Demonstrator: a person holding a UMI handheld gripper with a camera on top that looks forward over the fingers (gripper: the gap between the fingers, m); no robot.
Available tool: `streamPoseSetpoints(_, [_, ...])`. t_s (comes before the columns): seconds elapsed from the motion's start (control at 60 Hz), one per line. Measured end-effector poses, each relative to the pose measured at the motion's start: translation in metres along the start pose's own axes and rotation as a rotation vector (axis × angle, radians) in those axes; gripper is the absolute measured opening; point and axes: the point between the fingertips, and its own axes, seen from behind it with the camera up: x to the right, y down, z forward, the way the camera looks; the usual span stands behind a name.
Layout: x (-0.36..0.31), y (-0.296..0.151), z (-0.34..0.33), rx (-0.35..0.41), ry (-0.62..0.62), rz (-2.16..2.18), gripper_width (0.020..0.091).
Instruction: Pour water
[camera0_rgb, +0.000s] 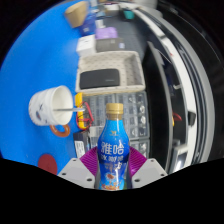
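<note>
Fingers (112, 168) of mine are clamped on the blue bottle (113, 145), upright between my pads. White cup (50, 104) sits ahead-left; tipping too early could spill water short of it.

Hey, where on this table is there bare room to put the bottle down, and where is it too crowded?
The claw grips the bottle. Bare table lies beyond the white cup, beside the basket, and nearer, beside the cup. Crowded: just ahead of the bottle, small items sit between cup and basket, with dark equipment on the other side.
</note>
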Motion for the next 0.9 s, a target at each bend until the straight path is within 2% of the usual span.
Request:
streamPoseSetpoints(0.15, [0.015, 0.012, -0.008, 0.026, 0.023, 0.382, 0.0370])
streamPoseSetpoints(0.333, [-0.005, 0.037, -0.006, -0.032, -0.004, 1.005, 0.0371])
streamPoseSetpoints(0.4, [-0.011, 0.054, -0.004, -0.022, -0.049, 1.202, 0.0371])
streamPoseSetpoints(0.467, [-0.027, 0.046, -0.007, -0.033, -0.058, 1.352, 0.0369])
streamPoseSetpoints(0.55, [-0.039, 0.062, -0.007, -0.010, -0.099, 1.435, 0.0369])
streamPoseSetpoints(0.65, [-0.059, 0.061, -0.005, -0.025, -0.083, 1.448, 0.0371])
streamPoseSetpoints(0.683, [-0.066, 0.062, -0.006, -0.032, -0.073, 1.441, 0.0416])
streamPoseSetpoints(0.7, [-0.062, 0.062, -0.006, -0.009, -0.052, 1.439, 0.0376])
streamPoseSetpoints(0.767, [-0.064, 0.064, -0.009, -0.014, -0.049, 1.446, 0.0373])
streamPoseSetpoints(0.9, [-0.063, 0.068, -0.009, -0.015, -0.045, 1.480, 0.0410])
